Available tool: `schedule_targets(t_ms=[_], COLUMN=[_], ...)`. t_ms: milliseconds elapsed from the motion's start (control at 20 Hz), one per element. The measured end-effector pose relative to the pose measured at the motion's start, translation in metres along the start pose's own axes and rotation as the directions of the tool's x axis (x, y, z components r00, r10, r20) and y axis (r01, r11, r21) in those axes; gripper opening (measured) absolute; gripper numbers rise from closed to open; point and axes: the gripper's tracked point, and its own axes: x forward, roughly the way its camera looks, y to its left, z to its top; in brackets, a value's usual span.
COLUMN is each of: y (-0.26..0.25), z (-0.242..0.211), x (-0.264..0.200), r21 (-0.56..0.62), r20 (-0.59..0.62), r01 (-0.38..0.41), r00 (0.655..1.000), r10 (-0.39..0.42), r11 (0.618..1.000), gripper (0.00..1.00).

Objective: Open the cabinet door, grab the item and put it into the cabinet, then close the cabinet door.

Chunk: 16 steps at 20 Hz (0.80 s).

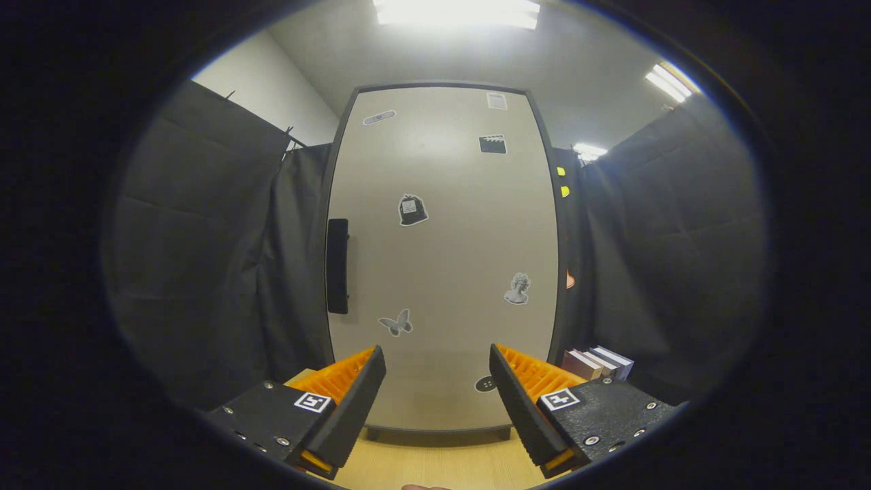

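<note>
Claw (437,401): fingers spread wide, nothing held.
Cabinet door (442,258): shut, upright on wooden surface (435,466), straight ahead beyond fingers.
Handle (337,265): dark vertical bar at door's left edge, above and ahead of left finger, well apart.
Books (599,363): stacked right of cabinet, beyond right finger; likely item to stow.
Risk: claw aimed at door's middle; pushing in here meets flat panel, misses handle. Slim handle may slip from partial grip.

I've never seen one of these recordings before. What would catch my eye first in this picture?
First the tall pale cabinet door, shut, dotted with small stickers, standing straight ahead beyond the fingers. A black vertical handle sits on its left edge. The open two-finger gripper frames its lower part over a light wooden table, and a few stacked books lie right of the cabinet.
</note>
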Motion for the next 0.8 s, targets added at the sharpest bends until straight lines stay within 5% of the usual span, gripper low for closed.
schedule_targets(t_ms=[800], y=[0.060], z=[0.033], x=[0.073], r21=[-0.022], r20=[0.062], r01=[-0.099], r00=[0.993], r10=[0.100], r11=[0.995], gripper=[0.95])
